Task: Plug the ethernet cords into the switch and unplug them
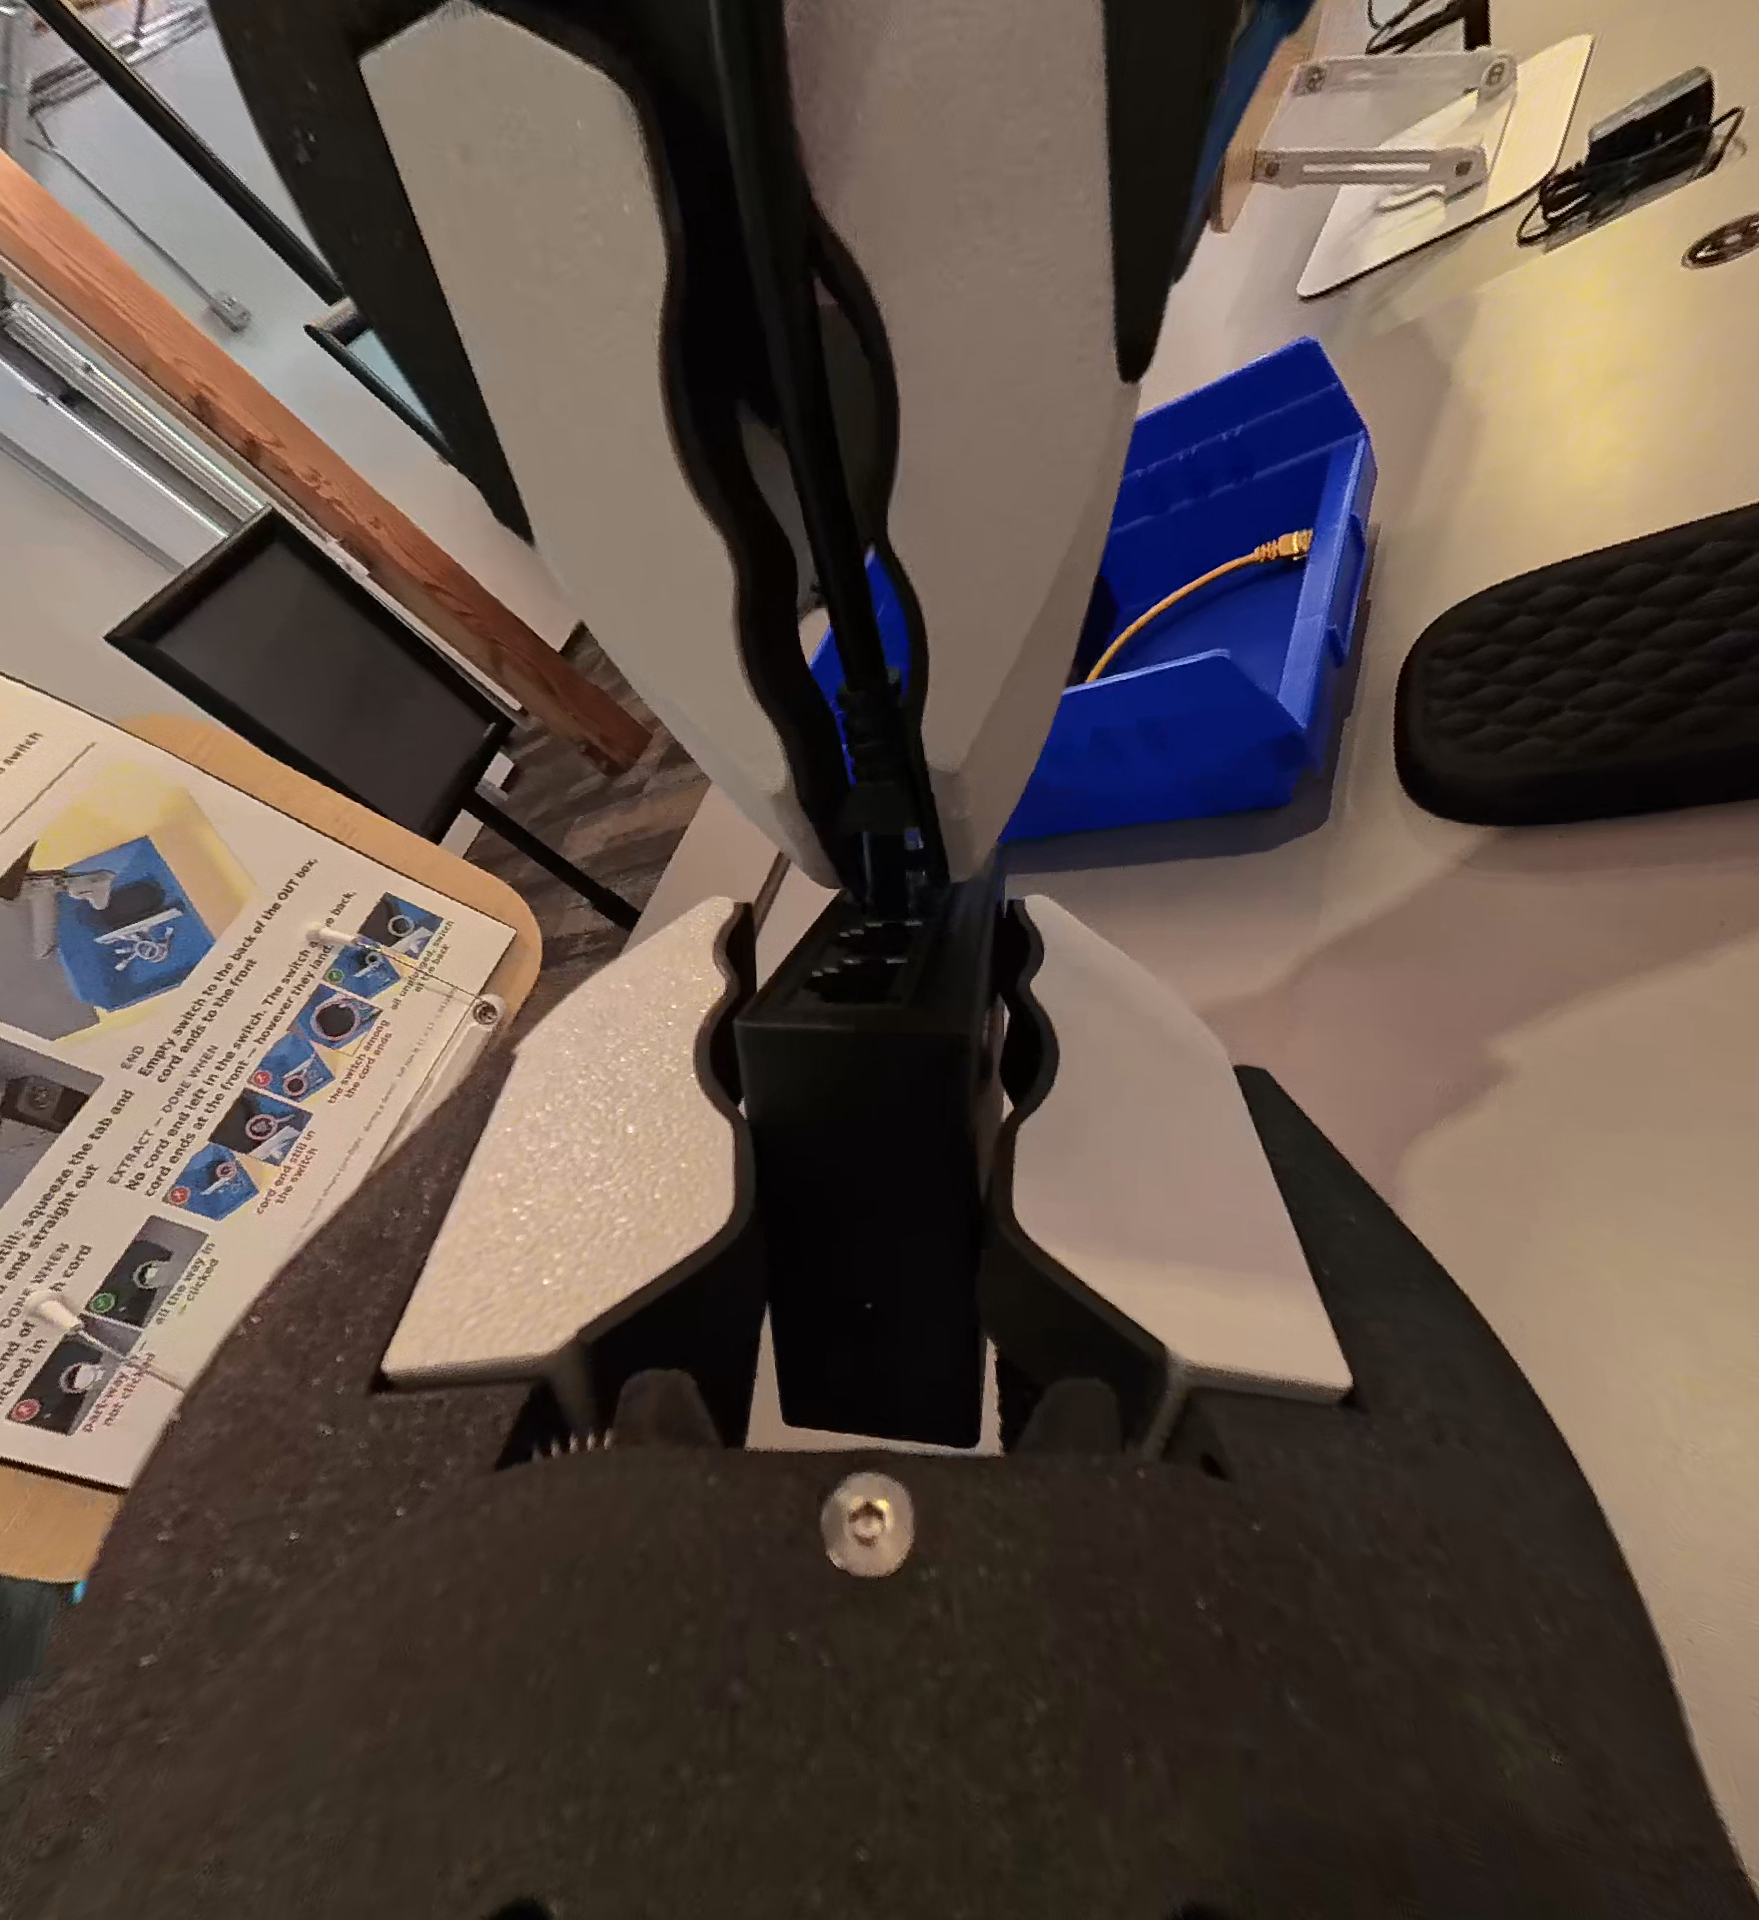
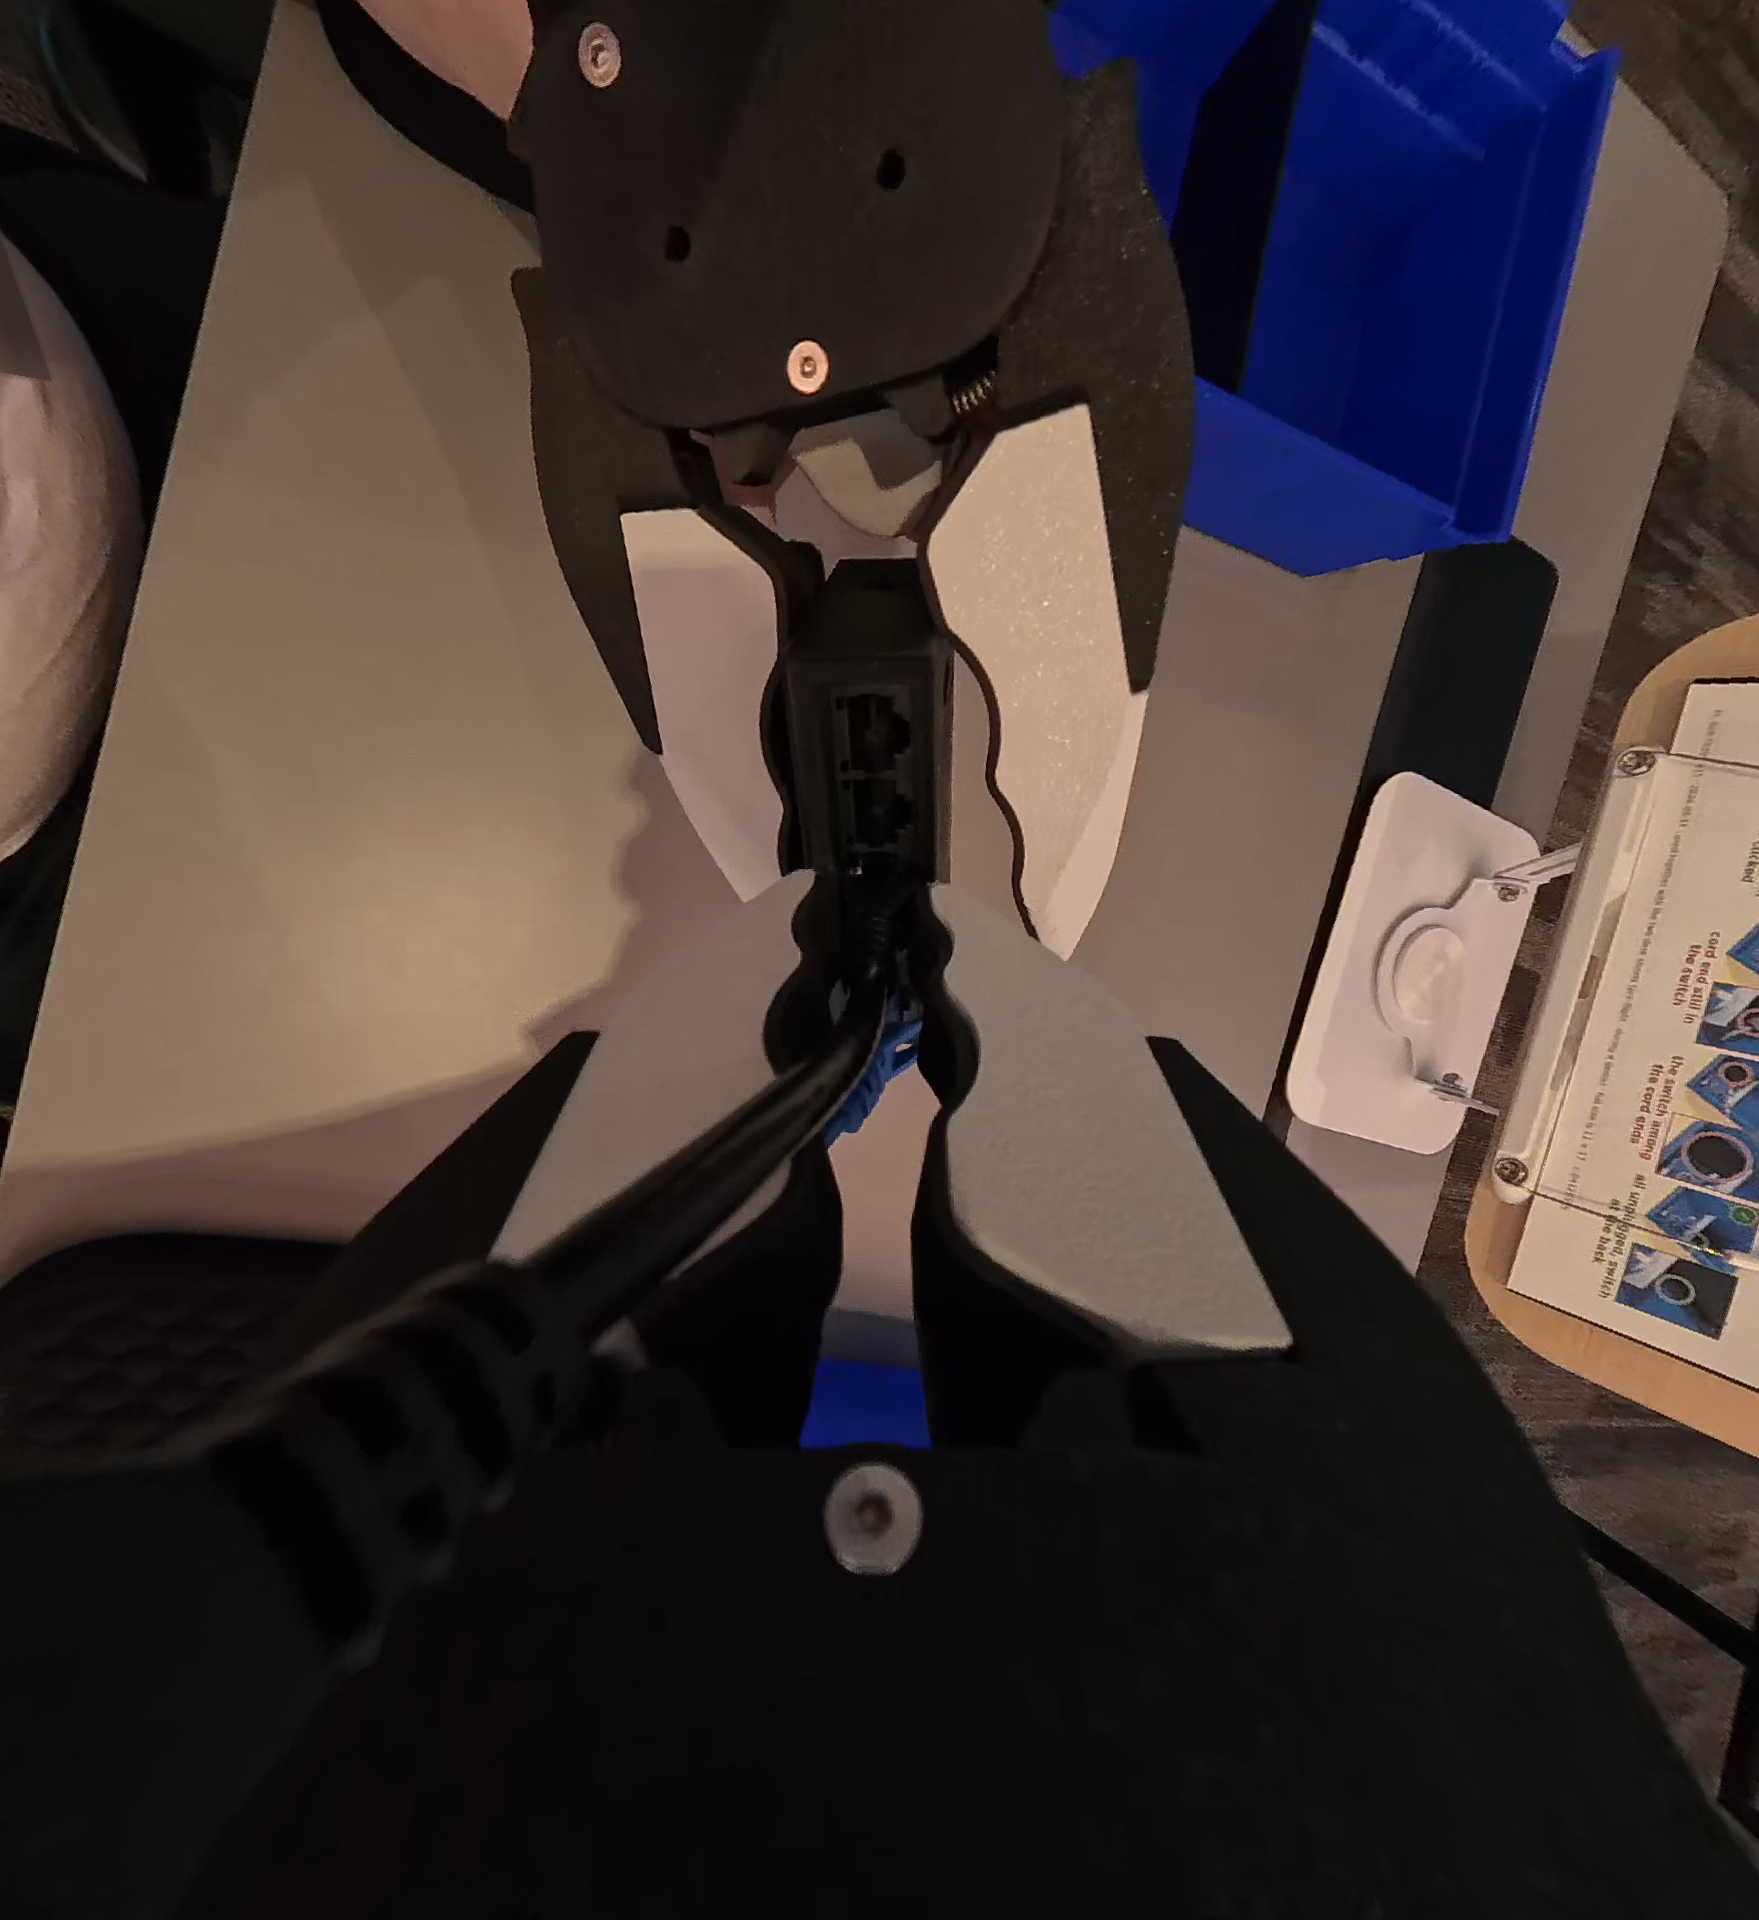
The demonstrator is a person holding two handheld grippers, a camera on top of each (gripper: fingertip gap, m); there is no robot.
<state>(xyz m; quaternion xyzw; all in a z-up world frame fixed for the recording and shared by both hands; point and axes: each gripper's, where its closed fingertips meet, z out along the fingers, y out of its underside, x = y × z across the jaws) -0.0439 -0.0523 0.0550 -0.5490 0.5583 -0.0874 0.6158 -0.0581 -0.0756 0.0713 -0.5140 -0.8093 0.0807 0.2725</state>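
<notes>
Fig.: I'm clamping the black switch in my left gripper, held above the table, ports facing my right gripper. Right gripper is pinching a black ethernet cord at its plug, plug tip meeting the port nearest it; seated or not, can't tell. Step, as I judge: insert/extract at that port. Next move needs a straight, axial push or pull w/ switch steady. Count: 1 switch, 2 empty ports visible in right wrist view, 1 yellow cord in 1 blue bin at far right.
</notes>
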